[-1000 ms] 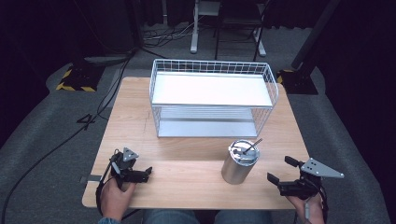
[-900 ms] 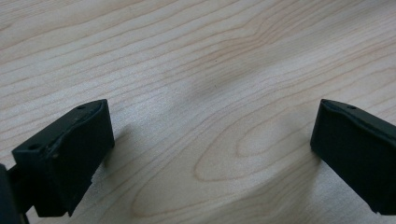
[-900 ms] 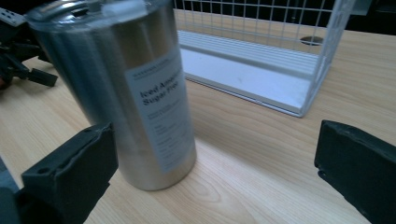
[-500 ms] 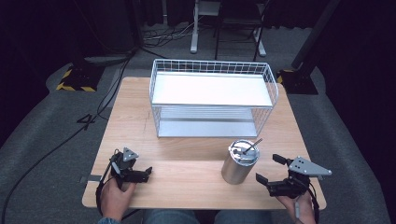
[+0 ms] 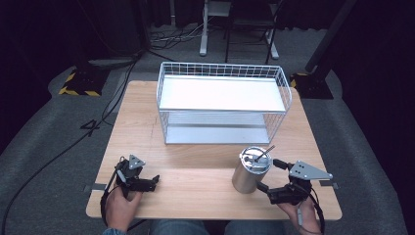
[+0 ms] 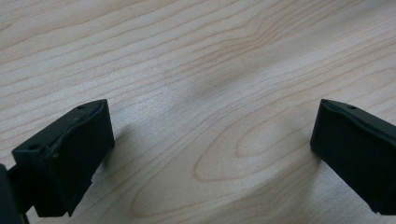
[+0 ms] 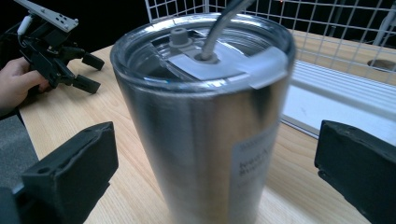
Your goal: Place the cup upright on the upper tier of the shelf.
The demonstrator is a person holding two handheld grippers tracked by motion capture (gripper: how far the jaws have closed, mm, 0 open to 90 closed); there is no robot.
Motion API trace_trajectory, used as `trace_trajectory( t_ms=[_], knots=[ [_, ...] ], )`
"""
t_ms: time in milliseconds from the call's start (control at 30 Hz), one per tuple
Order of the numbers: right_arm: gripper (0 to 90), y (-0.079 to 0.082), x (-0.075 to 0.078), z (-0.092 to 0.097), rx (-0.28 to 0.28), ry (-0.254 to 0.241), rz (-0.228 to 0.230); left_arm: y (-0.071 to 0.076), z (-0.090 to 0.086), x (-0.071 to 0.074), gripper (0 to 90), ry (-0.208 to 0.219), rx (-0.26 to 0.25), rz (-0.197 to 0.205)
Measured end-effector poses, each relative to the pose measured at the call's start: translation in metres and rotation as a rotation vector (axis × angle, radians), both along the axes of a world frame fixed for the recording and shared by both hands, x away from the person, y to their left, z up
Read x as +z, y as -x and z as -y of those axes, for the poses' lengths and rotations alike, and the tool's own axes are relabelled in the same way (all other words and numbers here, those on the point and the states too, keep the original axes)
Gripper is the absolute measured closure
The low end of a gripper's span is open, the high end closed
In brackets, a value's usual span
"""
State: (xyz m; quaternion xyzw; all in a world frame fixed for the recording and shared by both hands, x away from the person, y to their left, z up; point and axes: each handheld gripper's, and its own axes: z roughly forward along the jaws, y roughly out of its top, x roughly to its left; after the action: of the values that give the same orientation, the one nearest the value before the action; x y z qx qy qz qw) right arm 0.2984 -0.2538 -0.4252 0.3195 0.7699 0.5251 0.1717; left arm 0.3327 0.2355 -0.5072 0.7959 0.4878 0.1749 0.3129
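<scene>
the right gripper [image 5: 268,175] has its jaws spread wide, one on each side of the steel tumbler [image 5: 250,171], with clear gaps between the black pads and the metal wall in the right gripper view, so nothing is clamped. the tumbler [image 7: 205,116] stands upright on the wooden table [image 5: 205,171] near its front edge, right of centre, just in front of the wire basket [image 5: 222,100]. its clear lid [image 7: 205,51] is on, and a metal straw [image 7: 219,28] rises through a hole in the lid, leaning toward the person's right; what is inside the tumbler cannot be seen. a pale label [image 7: 250,163] sits low on its side. the left gripper [image 5: 152,181] lies low at the front left of the table, held by the left hand [image 5: 120,203], well apart from the tumbler. its jaws too are wide apart, and in the left gripper view bare wood grain [image 6: 210,93] lies between them, with nothing held. the wire basket is white, with a flat white shelf [image 5: 222,93] across its upper level and a grey ribbed floor [image 5: 215,132] below; both levels look bare.
</scene>
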Motion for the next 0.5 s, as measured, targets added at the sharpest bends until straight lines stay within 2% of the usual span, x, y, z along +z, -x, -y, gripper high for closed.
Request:
trace_trajectory(
  t_ms=[200, 500],
  knots=[
    [0.0, -0.007, -0.003, -0.013, 0.021, 0.007, -0.002, 0.0, 0.0, 0.0, 0.0, 0.0, 0.0, 0.0],
    [0.0, -0.018, -0.008, -0.025, 0.017, 0.012, -0.005, 0.0, 0.0, 0.0, 0.0, 0.0, 0.0, 0.0]
  ],
)
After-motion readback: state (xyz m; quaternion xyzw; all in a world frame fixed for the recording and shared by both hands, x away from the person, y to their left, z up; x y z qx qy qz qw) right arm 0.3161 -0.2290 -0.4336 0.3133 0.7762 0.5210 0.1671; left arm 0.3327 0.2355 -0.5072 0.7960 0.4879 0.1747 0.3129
